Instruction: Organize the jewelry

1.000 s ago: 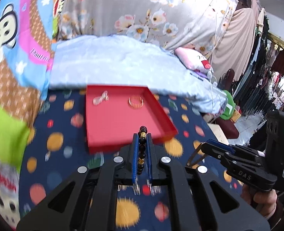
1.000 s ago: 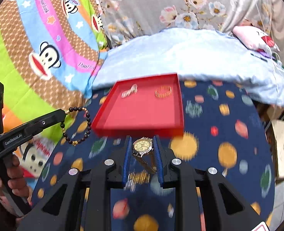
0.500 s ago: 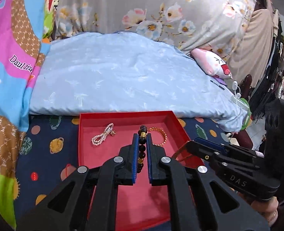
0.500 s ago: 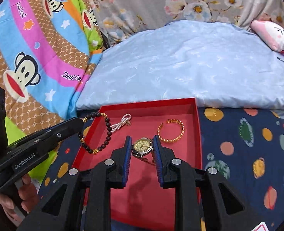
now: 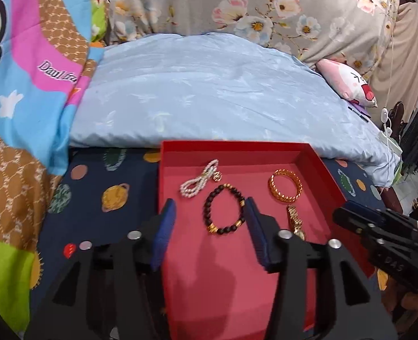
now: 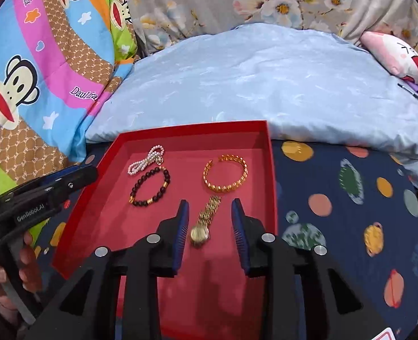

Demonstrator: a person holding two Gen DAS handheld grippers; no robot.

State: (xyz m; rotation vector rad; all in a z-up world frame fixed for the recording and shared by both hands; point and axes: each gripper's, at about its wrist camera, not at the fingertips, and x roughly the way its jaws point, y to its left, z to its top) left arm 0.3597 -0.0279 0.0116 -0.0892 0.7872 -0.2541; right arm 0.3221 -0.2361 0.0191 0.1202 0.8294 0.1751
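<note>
Four pieces lie in the red tray [image 6: 272, 175]: pearl strand [image 6: 146, 163], dark bead bracelet [image 6: 150, 187], gold bangle [image 6: 226, 177] and gold watch [image 6: 204, 222]. Both grippers are opening and pinch nothing. The left gripper [image 5: 209, 221] stands spread, with the bead bracelet on the tray floor between its pads, the right pad just beside the beads. The right gripper [image 6: 209, 221] is spread either side of the watch, clear of it. The likely risk is in pulling away: a pad could snag a bracelet or the watch strap and drag it across the tray, tangling beads with pearls, which sit almost touching. Readable writing: "GenRobot.AI" on the left gripper in the right view, "DAS" on the right gripper in the left view, "Daul fra…" on the monkey blanket [image 6: 39, 65].
</note>
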